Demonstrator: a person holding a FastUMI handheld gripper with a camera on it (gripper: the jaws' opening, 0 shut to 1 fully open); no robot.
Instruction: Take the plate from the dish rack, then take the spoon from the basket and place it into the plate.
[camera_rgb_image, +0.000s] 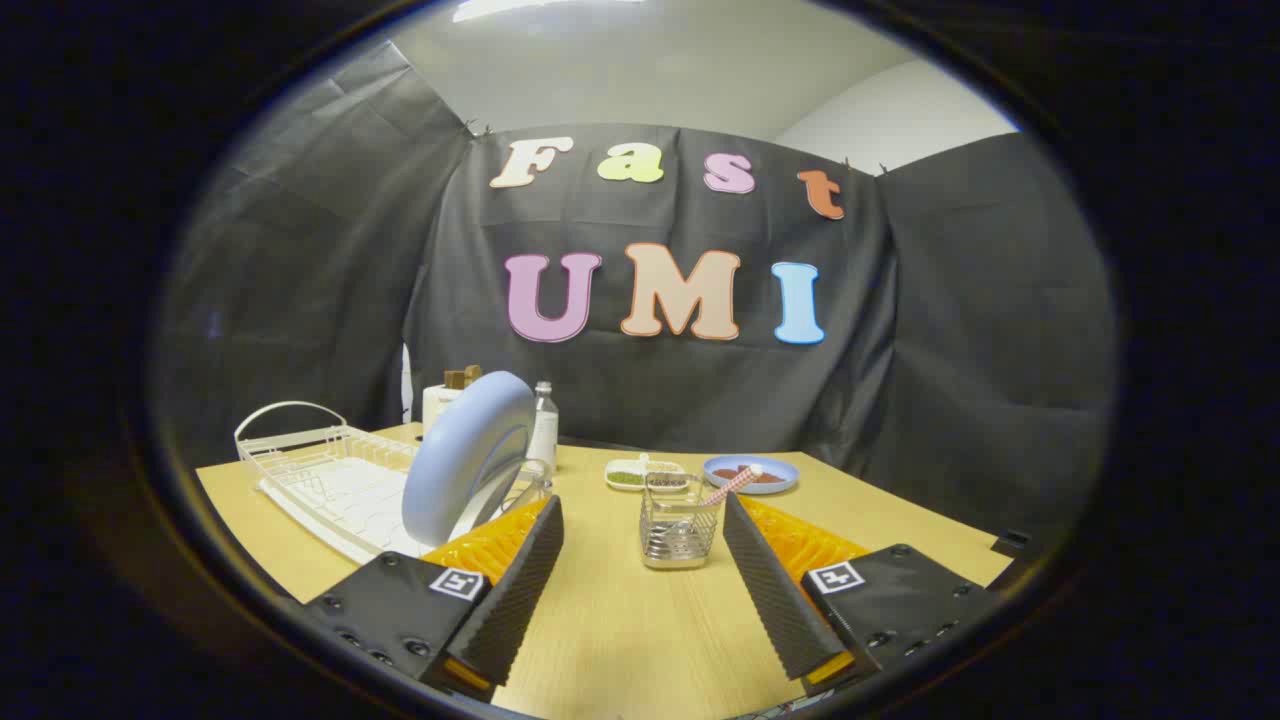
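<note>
You see the scene evenly and fairly brightly lit from a ceiling lamp (545, 8) overhead, far beyond the gripper (643, 520), whose spread fingers stay sharp. Shadows on the table (620, 620) are soft. Fisheye distortion bends straight lines and dims the periphery.

Bare bench (620, 620) lies before the basket (678, 525); left of the basket, the upright plate (465, 455) and dish rack (320, 470) block passage.
</note>
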